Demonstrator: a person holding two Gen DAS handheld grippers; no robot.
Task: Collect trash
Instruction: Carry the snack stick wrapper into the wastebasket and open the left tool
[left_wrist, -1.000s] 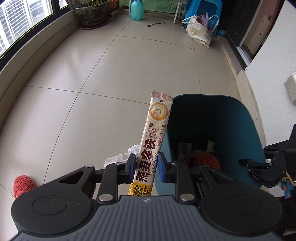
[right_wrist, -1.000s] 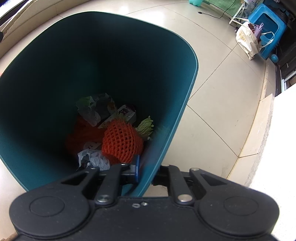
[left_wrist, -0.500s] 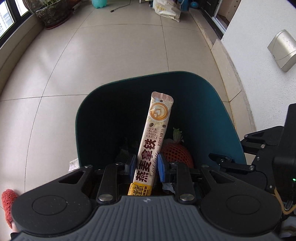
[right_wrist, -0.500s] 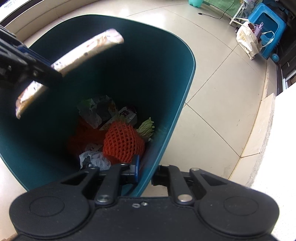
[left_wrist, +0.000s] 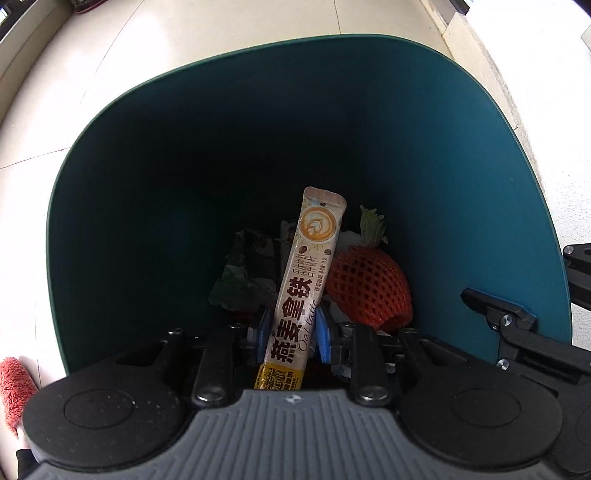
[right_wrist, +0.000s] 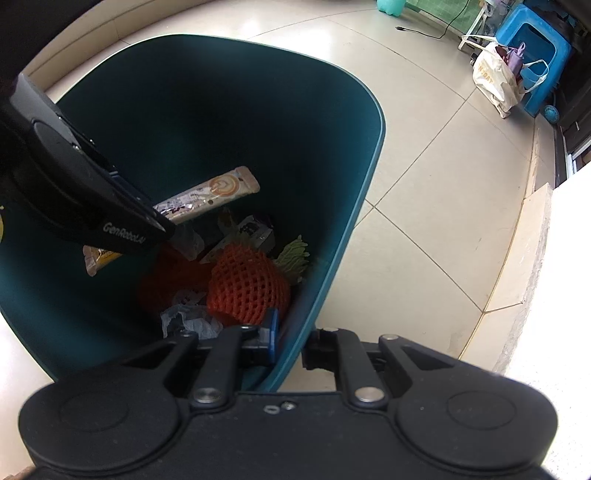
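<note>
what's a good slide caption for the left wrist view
Left gripper holds an oat latte sachet over the teal bin.

Pale tiled floor (right_wrist: 424, 229), teal bin (right_wrist: 369, 192) standing at nine o'clock, cream tote bag (right_wrist: 496, 83) and blue stool (right_wrist: 535, 40) at one o'clock

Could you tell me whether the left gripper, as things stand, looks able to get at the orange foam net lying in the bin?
Probably not yet: the left gripper is shut on the latte sachet, so its jaws are occupied. The foam net lies uncovered in the bin.
</note>
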